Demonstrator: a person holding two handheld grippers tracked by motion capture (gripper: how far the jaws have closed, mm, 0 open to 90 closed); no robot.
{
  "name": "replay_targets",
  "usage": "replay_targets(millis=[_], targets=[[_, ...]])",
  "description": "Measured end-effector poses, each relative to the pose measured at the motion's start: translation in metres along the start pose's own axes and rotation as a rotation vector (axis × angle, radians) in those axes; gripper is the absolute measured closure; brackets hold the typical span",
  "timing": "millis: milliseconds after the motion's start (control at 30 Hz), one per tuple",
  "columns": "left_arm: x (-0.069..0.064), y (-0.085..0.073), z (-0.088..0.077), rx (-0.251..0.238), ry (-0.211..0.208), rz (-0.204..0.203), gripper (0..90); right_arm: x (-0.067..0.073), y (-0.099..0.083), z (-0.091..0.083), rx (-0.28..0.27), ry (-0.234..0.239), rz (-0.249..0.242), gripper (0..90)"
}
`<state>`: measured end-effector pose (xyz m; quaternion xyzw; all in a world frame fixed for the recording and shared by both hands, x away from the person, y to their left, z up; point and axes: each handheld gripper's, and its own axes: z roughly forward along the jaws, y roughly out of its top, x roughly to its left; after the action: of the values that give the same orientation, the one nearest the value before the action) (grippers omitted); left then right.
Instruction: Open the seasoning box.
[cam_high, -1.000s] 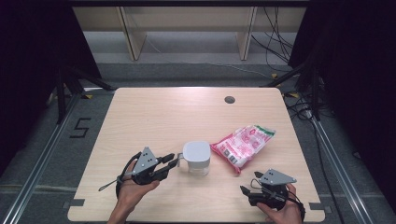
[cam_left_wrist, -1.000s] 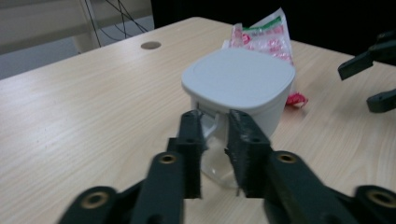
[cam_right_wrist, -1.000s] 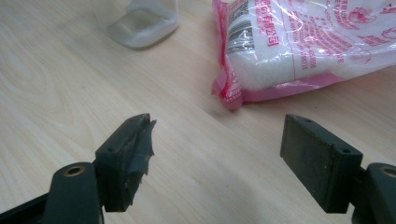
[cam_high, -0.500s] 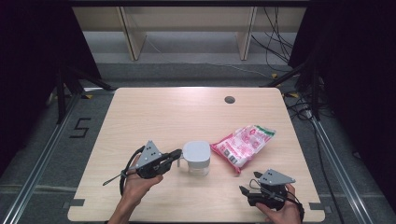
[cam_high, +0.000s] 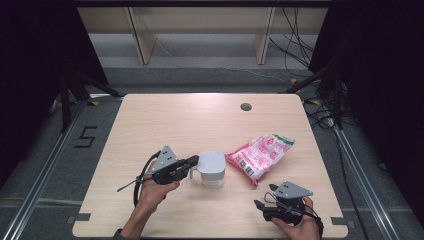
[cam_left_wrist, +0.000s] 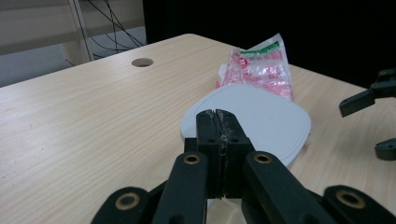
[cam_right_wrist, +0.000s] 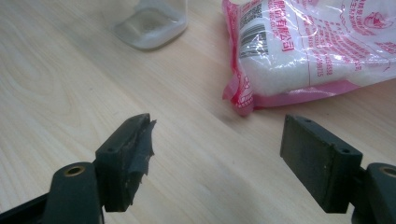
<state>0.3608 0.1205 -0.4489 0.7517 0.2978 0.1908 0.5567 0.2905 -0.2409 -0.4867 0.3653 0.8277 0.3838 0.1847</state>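
A clear container with a white lid (cam_high: 211, 169) stands on the table in front of me; its lid (cam_left_wrist: 261, 121) lies just beyond my left gripper's jaws. My left gripper (cam_high: 194, 161) reaches in from the left, its jaws pressed together (cam_left_wrist: 216, 114) at the lid's near edge. I see nothing between the pads. A pink and white bag (cam_high: 261, 155) of white grains (cam_right_wrist: 303, 46) lies right of the container. My right gripper (cam_high: 265, 196) rests near the front right, open (cam_right_wrist: 217, 144) and empty, pointing at the bag. The container's base (cam_right_wrist: 152, 21) shows beyond it.
The wooden table (cam_high: 175, 120) has a round cable hole (cam_high: 245, 106) near its far edge. My right gripper (cam_left_wrist: 373, 125) also shows at the right of the left gripper view. Shelving and cables lie on the floor beyond the table.
My left hand has slid right, bringing its gripper's tips up to the container's lid. The right hand, the bag and the container have stayed put.
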Motion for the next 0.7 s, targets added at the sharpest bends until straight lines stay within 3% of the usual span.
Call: replay_targets(millis=[167, 200, 233, 300, 367, 467, 500, 533, 567, 600, 667, 700], targets=[[0.0, -0.002, 0.001, -0.018, -0.021, -0.027, 88.0, 0.0, 0.002, 0.001, -0.015, 0.008, -0.021, 26.0], [0.001, -0.002, 0.001, -0.018, -0.022, -0.013, 88.0, -0.001, 0.002, 0.002, -0.014, 0.012, -0.032, 25.3], [0.002, -0.001, 0.0, -0.013, 0.004, 0.016, 87.8, 0.002, 0.003, 0.003, -0.021, 0.014, -0.011, 23.3], [0.001, -0.002, 0.0, -0.015, -0.001, -0.006, 87.3, 0.004, 0.006, 0.005, -0.043, 0.027, -0.007, 19.5], [0.0, -0.002, 0.0, -0.016, -0.018, -0.027, 87.1, 0.005, 0.009, 0.007, -0.074, 0.022, -0.038, 17.6], [0.0, -0.003, 0.0, -0.016, -0.017, -0.022, 86.5, 0.008, 0.017, 0.012, -0.103, 0.049, -0.023, 15.9], [0.0, -0.003, -0.001, -0.013, -0.018, -0.024, 86.5, 0.009, 0.019, 0.015, -0.122, 0.073, -0.028, 17.5], [0.001, -0.003, -0.001, -0.016, -0.018, -0.027, 86.6, 0.01, 0.022, 0.016, -0.141, 0.061, -0.042, 21.4], [0.001, -0.003, -0.001, -0.017, -0.019, -0.036, 86.6, 0.014, 0.025, 0.017, -0.134, 0.088, -0.016, 27.0], [0.002, -0.003, -0.001, -0.017, -0.021, -0.037, 86.6, 0.011, 0.028, 0.019, -0.149, 0.097, -0.064, 33.7], [0.002, -0.003, -0.001, -0.014, -0.019, -0.03, 86.4, 0.015, 0.034, 0.023, -0.143, 0.119, -0.061, 43.3], [0.003, -0.003, -0.001, -0.016, -0.021, -0.029, 86.3, 0.015, 0.038, 0.026, -0.142, 0.128, -0.084, 45.7]])
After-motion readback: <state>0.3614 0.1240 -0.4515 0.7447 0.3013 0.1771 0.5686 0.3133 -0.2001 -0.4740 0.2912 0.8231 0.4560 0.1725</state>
